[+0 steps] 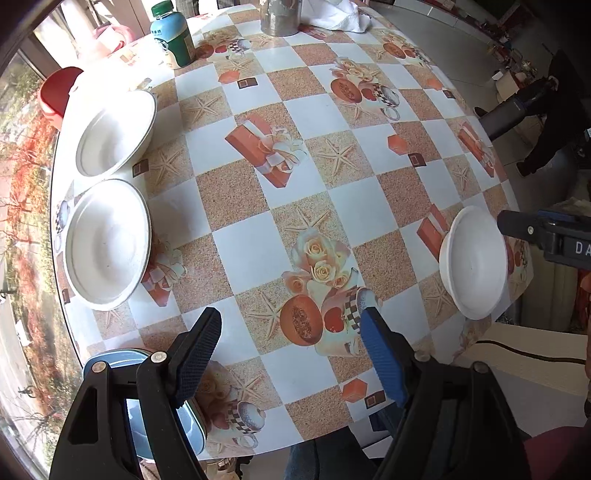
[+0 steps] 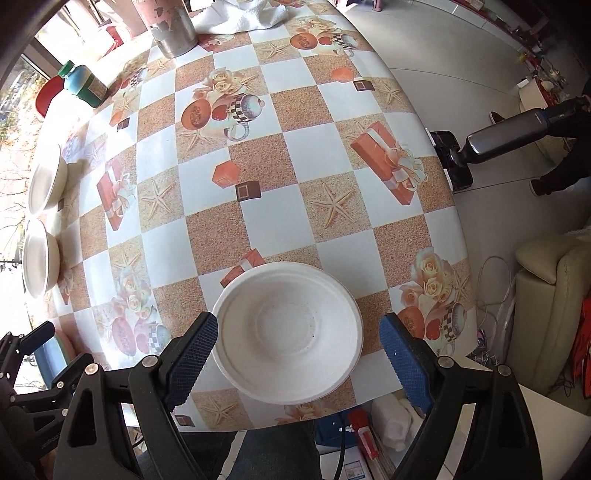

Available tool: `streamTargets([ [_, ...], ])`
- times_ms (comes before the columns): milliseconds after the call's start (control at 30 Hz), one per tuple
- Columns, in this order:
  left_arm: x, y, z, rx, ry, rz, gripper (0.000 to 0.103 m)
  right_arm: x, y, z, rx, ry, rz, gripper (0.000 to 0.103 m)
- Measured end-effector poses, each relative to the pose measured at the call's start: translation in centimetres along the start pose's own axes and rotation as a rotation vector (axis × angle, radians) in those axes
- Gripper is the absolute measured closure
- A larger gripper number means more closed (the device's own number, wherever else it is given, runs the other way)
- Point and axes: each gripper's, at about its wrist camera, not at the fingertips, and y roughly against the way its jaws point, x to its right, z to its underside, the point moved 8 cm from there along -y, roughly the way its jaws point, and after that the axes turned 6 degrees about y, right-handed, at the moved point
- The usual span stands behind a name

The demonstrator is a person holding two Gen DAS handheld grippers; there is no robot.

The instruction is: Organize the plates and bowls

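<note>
Two white bowls (image 1: 116, 133) (image 1: 107, 245) sit side by side at the table's left edge. A third white bowl (image 2: 288, 332) rests on the table near the front right edge. My right gripper (image 2: 300, 320) hovers above this bowl, open. Its pads (image 2: 192, 354) stand clear of the rim on both sides. My left gripper (image 1: 291, 315) is open over bare tablecloth, with nothing between its fingers. A light blue dish (image 1: 114, 359) lies at the front left edge, mostly hidden under the left gripper's body.
At the far end of the checkered tablecloth (image 1: 295, 110) stand a green-capped bottle (image 1: 171, 35), a metal canister (image 1: 280, 16) and a white cloth (image 1: 340, 14). A vacuum cleaner (image 2: 480, 144) and a person's legs are on the floor to the right. A sofa (image 2: 546, 288) stands beside the table.
</note>
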Motion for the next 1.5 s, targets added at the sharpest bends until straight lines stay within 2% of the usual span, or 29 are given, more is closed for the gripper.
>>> streamTargets([
  [267, -6.5, 1.6, -1.8, 0.066, 0.137, -0.052, 0.023, -7.2, 0.8, -1.3, 0.0, 0.1, -0.069, 0.013],
  [433, -12.7, 2.4, -3.0, 0.106, 0.281, -0.096, 0.023, -11.7, 0.6, -2.1, -0.021, 0.146, -0.121, 0.013],
  [600, -19.1, 1.3, -3.2, 0.087, 0.45, -0.13, 0.023, -16.6, -0.2, -3.4, -0.046, 0.198, -0.158, 0.013],
  [700, -21.7, 0.2, -3.2, 0.062, 0.506, -0.156, 0.023, -19.9, -1.4, -4.1, -0.074, 0.225, -0.179, 0.013],
  [867, -24.4, -1.7, -3.7, 0.037, 0.543, -0.193, 0.023, -25.3, -3.5, -5.5, -0.106, 0.293, -0.193, 0.013],
  [967, -25.4, -3.1, -3.8, 0.008, 0.562, -0.189, 0.023, -27.9, -4.8, -6.4, -0.111, 0.321, -0.195, 0.013],
  [1300, -26.2, -7.0, -4.8, -0.068, 0.515, -0.199, 0.023, -33.1, -9.2, -8.3, -0.148, 0.32, -0.217, 0.013],
  [1333, -26.2, -7.3, -4.8, -0.081, 0.518, -0.194, 0.026, -33.4, -9.5, -8.3, -0.155, 0.319, -0.217, 0.013],
  [1400, -26.2, -7.9, -4.7, -0.109, 0.535, -0.158, 0.048, -33.7, -10.1, -8.2, -0.166, 0.308, -0.211, 0.014],
  [1467, -25.9, -8.1, -4.6, -0.115, 0.559, -0.109, 0.057, -33.7, -10.6, -7.8, -0.19, 0.287, -0.222, 0.031],
  [1500, -25.6, -8.0, -4.7, -0.107, 0.554, -0.101, 0.065, -33.9, -10.8, -7.6, -0.206, 0.268, -0.25, 0.04],
])
